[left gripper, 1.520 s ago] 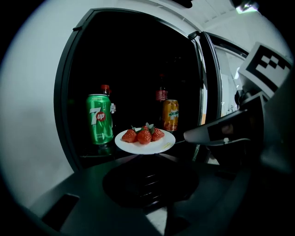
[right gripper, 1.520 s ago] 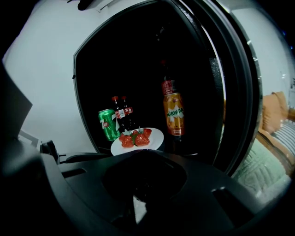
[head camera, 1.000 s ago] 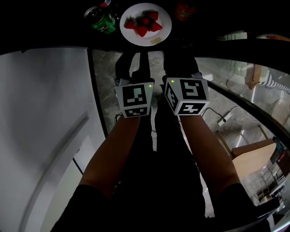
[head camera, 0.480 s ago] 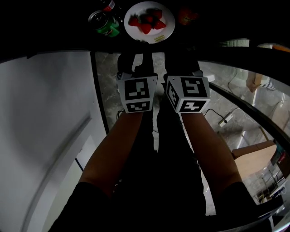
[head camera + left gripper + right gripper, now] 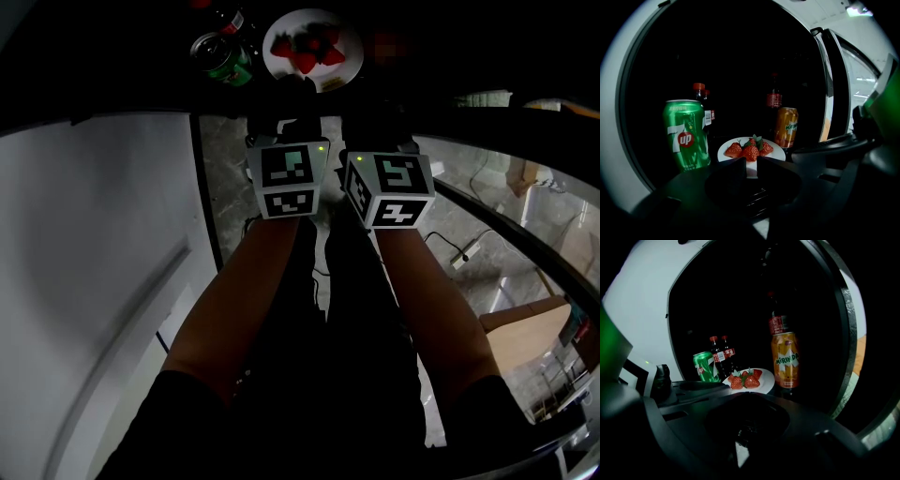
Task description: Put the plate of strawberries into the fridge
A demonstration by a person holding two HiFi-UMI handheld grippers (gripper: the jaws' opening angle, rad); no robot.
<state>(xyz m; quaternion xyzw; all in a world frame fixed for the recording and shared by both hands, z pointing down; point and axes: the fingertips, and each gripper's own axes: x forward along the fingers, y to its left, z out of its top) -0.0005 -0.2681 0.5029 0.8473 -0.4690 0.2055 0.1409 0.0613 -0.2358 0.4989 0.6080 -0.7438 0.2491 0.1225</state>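
The white plate (image 5: 325, 73) of red strawberries (image 5: 310, 52) sits in the dark fridge between a green 7up can (image 5: 220, 56) and an orange Mirinda can (image 5: 786, 126). My left gripper (image 5: 751, 165) reaches to the plate's near rim (image 5: 751, 169), and its jaws are shut on it with only a narrow white strip showing between them. The strawberries (image 5: 750, 150) lie just beyond its tips. My right gripper (image 5: 746, 420) hangs beside it on the right, shut and empty, short of the plate (image 5: 765, 380).
Two small cola bottles (image 5: 722, 352) stand behind the 7up can (image 5: 705, 366). A taller cola bottle (image 5: 777, 322) stands behind the Mirinda can (image 5: 784, 359). The white fridge door (image 5: 94, 281) is swung open at the left. A cable and boxes lie on the floor at the right.
Both grippers have moved forward into the fridge opening. The plate has gone deeper in with the left gripper and now looks smaller and farther away.
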